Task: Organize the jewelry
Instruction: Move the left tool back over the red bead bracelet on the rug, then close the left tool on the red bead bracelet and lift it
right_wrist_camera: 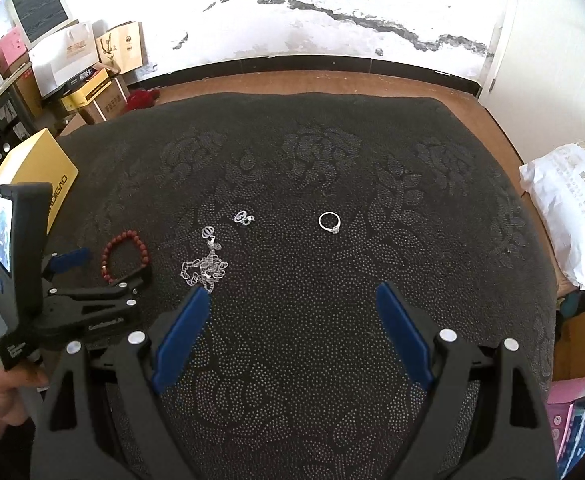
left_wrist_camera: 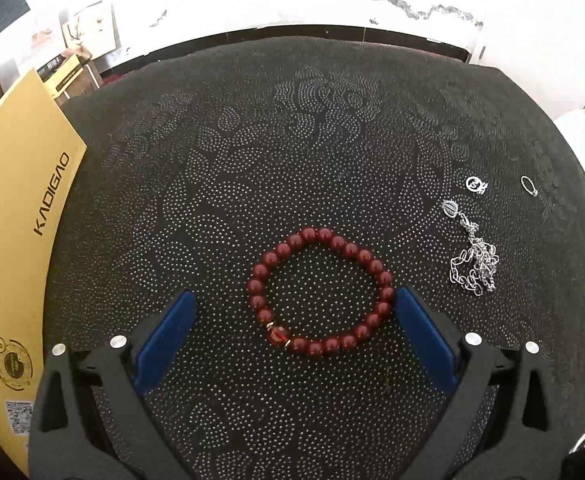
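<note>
Left gripper (left_wrist_camera: 294, 300) is spread wide, jaws apart and holding nothing; it hangs low over the dark patterned cloth (left_wrist_camera: 292, 140) with the red bead bracelet (left_wrist_camera: 320, 292) lying flat between its two blue fingers (left_wrist_camera: 164, 340), the right finger close to the bracelet's right side, contact not resolvable. Right gripper (right_wrist_camera: 292, 300) is likewise spread and empty, over bare cloth, well apart from the jewelry. Other pieces: a heaped silver chain (right_wrist_camera: 206, 268) just right of the bracelet, a small silver earring (right_wrist_camera: 244, 218) beyond it, a silver ring (right_wrist_camera: 329, 222) farther right. A yellow box (left_wrist_camera: 16, 220) stands at the left edge of the cloth. Judgement on handling: the bracelet looks light and floppy, probably strung on elastic, with hard round glossy beads that may roll or slip out of a flat pad; best taken by pinching across one side of the loop, two or three beads squarely between the pads, letting the rest hang. The chain will likely snag and drape. The ring and earring sit low on soft cloth, so they need a closing pinch pressed into the fabric.
</note>
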`<state>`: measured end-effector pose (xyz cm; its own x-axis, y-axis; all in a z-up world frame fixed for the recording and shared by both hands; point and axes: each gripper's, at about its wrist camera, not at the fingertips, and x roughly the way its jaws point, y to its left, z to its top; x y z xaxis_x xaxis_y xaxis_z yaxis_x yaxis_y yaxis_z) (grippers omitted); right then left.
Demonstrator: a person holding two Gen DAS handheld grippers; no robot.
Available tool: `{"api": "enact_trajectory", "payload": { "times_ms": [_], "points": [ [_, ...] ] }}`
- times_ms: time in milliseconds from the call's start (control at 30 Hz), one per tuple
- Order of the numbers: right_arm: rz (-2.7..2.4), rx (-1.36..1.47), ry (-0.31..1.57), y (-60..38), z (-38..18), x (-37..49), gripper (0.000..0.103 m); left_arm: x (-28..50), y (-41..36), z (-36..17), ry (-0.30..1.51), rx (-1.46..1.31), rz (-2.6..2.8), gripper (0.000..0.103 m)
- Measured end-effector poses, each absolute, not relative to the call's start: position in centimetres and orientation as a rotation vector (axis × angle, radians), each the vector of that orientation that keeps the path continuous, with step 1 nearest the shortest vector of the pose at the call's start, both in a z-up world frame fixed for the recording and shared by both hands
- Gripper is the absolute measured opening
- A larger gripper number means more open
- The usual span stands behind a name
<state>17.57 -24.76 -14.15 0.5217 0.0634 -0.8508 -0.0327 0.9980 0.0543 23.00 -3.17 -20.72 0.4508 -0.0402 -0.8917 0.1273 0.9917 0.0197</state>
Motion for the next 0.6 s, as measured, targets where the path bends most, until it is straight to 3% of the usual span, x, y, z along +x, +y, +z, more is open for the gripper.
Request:
{"api": "enact_trajectory", "payload": {
  "times_ms": [600],
  "points": [
    [0.047,0.044,1.021,-25.6,-14.2,17.6,0.083,22.0,-5.6,-18.2,1.028,0.079,-0.204,0.097]
  ]
}}
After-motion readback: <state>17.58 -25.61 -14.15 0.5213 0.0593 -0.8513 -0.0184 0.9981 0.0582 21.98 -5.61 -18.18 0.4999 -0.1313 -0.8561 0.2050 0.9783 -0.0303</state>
